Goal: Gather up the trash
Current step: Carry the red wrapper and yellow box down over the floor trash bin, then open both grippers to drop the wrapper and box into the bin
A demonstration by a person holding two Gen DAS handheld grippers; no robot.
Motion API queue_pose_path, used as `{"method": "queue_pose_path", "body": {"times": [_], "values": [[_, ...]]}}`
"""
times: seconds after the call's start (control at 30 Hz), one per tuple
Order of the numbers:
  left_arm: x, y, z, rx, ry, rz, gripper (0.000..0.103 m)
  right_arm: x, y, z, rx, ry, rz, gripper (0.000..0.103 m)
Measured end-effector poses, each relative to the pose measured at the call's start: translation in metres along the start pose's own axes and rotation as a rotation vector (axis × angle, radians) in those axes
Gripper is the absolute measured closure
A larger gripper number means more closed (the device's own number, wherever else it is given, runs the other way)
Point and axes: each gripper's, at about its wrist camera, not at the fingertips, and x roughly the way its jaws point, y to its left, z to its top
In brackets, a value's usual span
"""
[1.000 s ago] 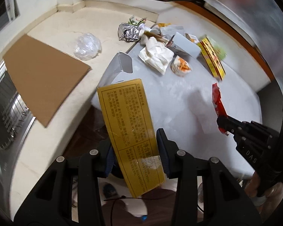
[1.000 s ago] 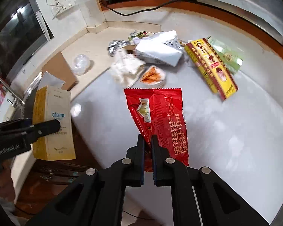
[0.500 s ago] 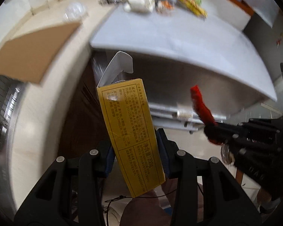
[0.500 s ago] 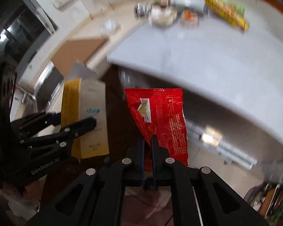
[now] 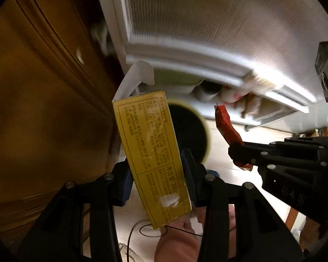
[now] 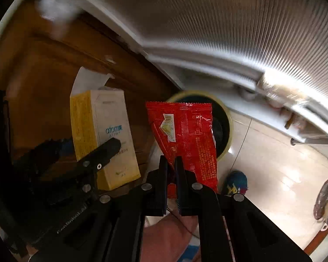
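Note:
My left gripper [image 5: 156,170] is shut on a tall yellow carton [image 5: 150,152] with its white top flap open; the same carton [image 6: 105,135] shows at the left of the right wrist view, with the left gripper [image 6: 91,159] clamped on it. My right gripper [image 6: 170,163] is shut on the lower edge of a flat red snack wrapper [image 6: 185,135]; from the left wrist view that wrapper [image 5: 227,128] is seen edge-on in the right gripper [image 5: 240,155]. Below and behind both items stands a round dark bin with a pale yellow rim [image 6: 226,113], its opening [image 5: 190,131] partly hidden by the carton.
A brown wooden cabinet door [image 5: 43,109] fills the left side. A white ribbed table front [image 6: 229,32] curves overhead, with a shelf of blurred items [image 5: 247,102] under it. Pale floor tiles [image 6: 273,163] lie to the right, a blue patterned slipper [image 6: 237,183] on them.
Both grippers have dropped from above the littered tabletop to below its edge, still holding the carton and the wrapper. The bin on the floor has come into view.

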Motion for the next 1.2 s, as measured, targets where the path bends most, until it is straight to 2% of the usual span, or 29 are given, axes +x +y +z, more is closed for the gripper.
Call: {"method": "queue_pose_path", "body": {"times": [0.17, 0.37, 0.5, 0.53, 0.63, 0.77, 0.9, 0.97, 1.2], "values": [[0.081, 0.009, -0.007, -0.014, 0.059, -0.022, 0.066, 0.100, -0.026, 0.007, 0.013, 0.064, -0.014, 0.097], [0.151, 0.017, -0.001, -0.002, 0.121, -0.024, 0.065, 0.183, -0.051, 0.032, 0.047, 0.116, -0.010, 0.096], [0.182, 0.023, 0.003, -0.010, 0.151, -0.001, 0.065, 0.219, -0.063, 0.034, 0.077, 0.138, -0.013, 0.086], [0.187, 0.026, 0.002, -0.016, 0.158, -0.001, 0.065, 0.224, -0.067, 0.040, 0.078, 0.139, -0.013, 0.080], [0.199, 0.035, 0.002, -0.038, 0.178, 0.001, 0.057, 0.228, -0.071, 0.048, 0.084, 0.124, -0.012, 0.066], [0.200, 0.038, 0.002, -0.041, 0.170, 0.003, 0.037, 0.223, -0.069, 0.050, 0.086, 0.106, 0.011, 0.051], [0.188, 0.036, 0.005, -0.030, 0.128, 0.002, 0.035, 0.218, -0.066, 0.050, 0.077, 0.091, 0.013, 0.046], [0.180, 0.031, 0.008, -0.026, 0.110, 0.011, 0.035, 0.212, -0.070, 0.049, 0.090, 0.082, 0.021, 0.039], [0.119, 0.019, 0.011, 0.004, 0.076, 0.043, 0.035, 0.173, -0.082, 0.041, 0.144, 0.044, 0.012, 0.034]]}}
